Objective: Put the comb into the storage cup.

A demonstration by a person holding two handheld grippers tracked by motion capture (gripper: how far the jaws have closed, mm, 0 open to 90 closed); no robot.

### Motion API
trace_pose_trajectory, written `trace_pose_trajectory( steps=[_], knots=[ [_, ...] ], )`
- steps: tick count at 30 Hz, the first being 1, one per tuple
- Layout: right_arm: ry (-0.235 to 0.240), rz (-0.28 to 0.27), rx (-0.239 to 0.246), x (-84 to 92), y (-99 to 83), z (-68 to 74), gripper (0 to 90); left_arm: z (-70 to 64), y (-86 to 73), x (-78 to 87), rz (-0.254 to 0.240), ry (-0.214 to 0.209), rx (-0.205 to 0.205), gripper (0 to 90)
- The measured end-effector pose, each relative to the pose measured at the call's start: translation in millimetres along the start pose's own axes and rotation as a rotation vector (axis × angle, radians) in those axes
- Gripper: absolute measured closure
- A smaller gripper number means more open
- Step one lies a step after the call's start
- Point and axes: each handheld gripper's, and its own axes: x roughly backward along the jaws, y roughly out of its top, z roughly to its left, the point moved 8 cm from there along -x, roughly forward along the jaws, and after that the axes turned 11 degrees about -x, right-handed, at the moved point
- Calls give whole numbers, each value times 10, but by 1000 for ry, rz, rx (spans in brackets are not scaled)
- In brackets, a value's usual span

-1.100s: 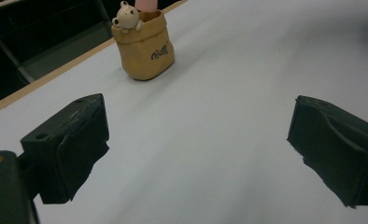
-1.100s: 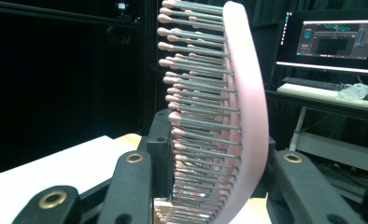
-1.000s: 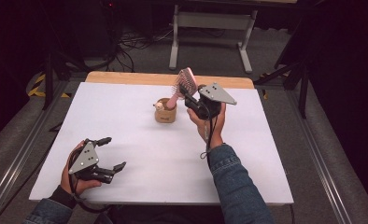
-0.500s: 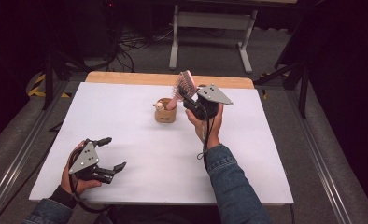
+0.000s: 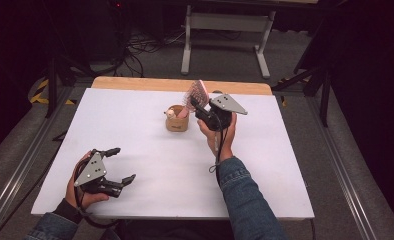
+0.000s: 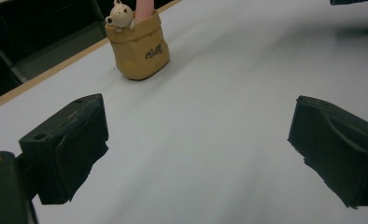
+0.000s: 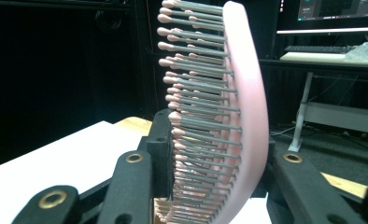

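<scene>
Right gripper view shows the right claw clamped on the pink hairbrush; left claw gapes wide.

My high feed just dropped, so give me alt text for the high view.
The right gripper holds a pink hairbrush by its head, handle end down in a small tan cup at the middle of the white table. The left gripper rests open on the table near the front left corner, away from the cup.

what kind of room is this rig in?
Probably a lab or studio recording bay: a white-topped table ringed by dark curtains, loose cables on the floor, and a desk with monitor behind.
</scene>
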Motion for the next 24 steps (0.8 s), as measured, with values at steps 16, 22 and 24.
trace_pose_trajectory(
  steps=[16, 22, 24],
  knots=[
    [11, 21, -35, -51, -169, 38, 637, -9, 1, -8, 3, -1, -4, 57],
    [17, 34, -36, -73, -231, 61, 635, -9, 1, -8, 8, 2, -5, 57],
    [24, 31, -47, -76, -256, 59, 634, -7, -1, -8, 9, 3, -5, 57]
  ],
)
